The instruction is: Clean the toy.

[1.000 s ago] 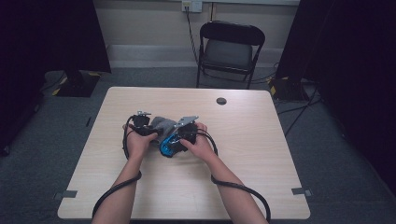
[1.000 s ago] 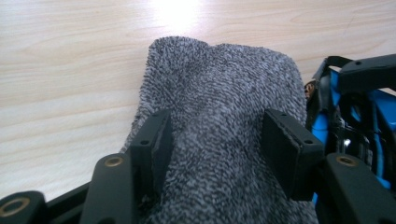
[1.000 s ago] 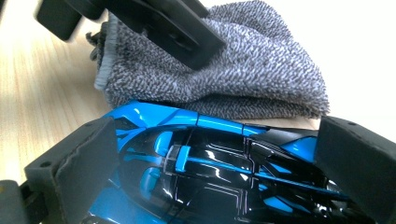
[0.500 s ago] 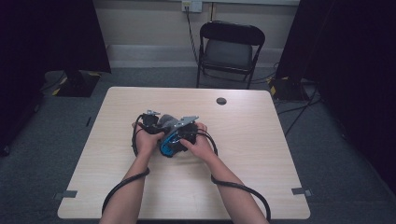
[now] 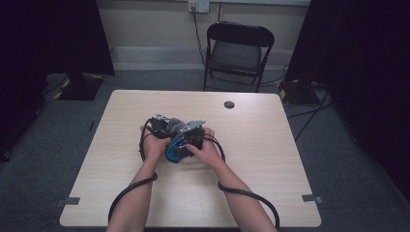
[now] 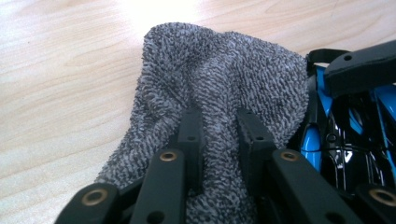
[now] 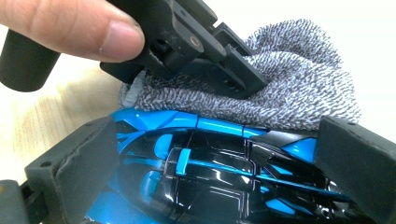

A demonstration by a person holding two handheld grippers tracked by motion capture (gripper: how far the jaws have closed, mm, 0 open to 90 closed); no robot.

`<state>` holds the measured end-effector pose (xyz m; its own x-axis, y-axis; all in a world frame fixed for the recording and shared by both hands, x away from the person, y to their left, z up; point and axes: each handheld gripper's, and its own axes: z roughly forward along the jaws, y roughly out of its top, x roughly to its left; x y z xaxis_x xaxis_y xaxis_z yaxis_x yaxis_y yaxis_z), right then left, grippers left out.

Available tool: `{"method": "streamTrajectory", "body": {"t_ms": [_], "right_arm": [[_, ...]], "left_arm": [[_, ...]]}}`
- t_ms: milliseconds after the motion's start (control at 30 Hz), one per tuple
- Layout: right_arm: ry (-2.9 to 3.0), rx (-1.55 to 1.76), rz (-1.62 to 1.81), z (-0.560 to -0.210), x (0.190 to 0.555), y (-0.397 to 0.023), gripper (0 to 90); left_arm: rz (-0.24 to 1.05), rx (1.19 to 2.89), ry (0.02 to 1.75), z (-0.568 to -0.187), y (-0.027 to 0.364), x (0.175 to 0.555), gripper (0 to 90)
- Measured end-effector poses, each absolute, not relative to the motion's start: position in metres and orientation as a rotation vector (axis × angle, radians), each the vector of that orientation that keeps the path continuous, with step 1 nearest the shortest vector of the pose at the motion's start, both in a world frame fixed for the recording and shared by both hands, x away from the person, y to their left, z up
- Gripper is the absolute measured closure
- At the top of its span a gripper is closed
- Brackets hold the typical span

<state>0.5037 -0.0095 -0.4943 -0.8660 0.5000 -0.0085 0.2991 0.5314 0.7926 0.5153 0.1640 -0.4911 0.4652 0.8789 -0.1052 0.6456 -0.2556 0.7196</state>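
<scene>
The left gripper's (image 6: 218,140) black fingers (image 6: 191,135) pinch a fold of grey cloth (image 6: 224,79) between them; its jaws have just been closing onto it. The right gripper's (image 7: 219,172) padded fingers (image 7: 79,163) stand wide and clamp the sides of a blue-and-black toy car (image 7: 210,168), its glossy, angular plastic shell catching the light. The cloth is looped terry, mottled grey and white, soft and bunched, and it lies draped over the car's upper side, touching it. In the right gripper view a fingertip (image 7: 88,30) of the person rests on the left gripper's black body, above the cloth.

From the high view, both hands meet near the middle of the table (image 5: 270,159), the left gripper (image 5: 162,126) and the right gripper (image 5: 186,140) close together around the car (image 5: 173,151). The tabletop is pale wood-grain laminate, square with rounded corners; a small dark round disc (image 5: 229,104) lies near its far edge. Beyond stands a black folding chair (image 5: 237,53) on grey carpet (image 5: 72,140), with dark curtains (image 5: 43,38) at both sides.
</scene>
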Motion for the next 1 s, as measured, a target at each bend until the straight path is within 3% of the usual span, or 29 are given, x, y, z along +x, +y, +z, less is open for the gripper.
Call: {"method": "streamTrajectory", "body": {"t_ms": [533, 1000], "right_arm": [[2.538, 0.673, 1.243, -0.494, 0.505, -0.011, 0.0], [2.533, 0.674, 1.253, -0.495, 0.506, -0.012, 0.0]], "left_arm": [[0.380, 1.937, 1.290, -0.487, 0.163, 0.522, 77.0], [0.370, 2.012, 1.217, -0.488, 0.159, 0.524, 77.2]]}}
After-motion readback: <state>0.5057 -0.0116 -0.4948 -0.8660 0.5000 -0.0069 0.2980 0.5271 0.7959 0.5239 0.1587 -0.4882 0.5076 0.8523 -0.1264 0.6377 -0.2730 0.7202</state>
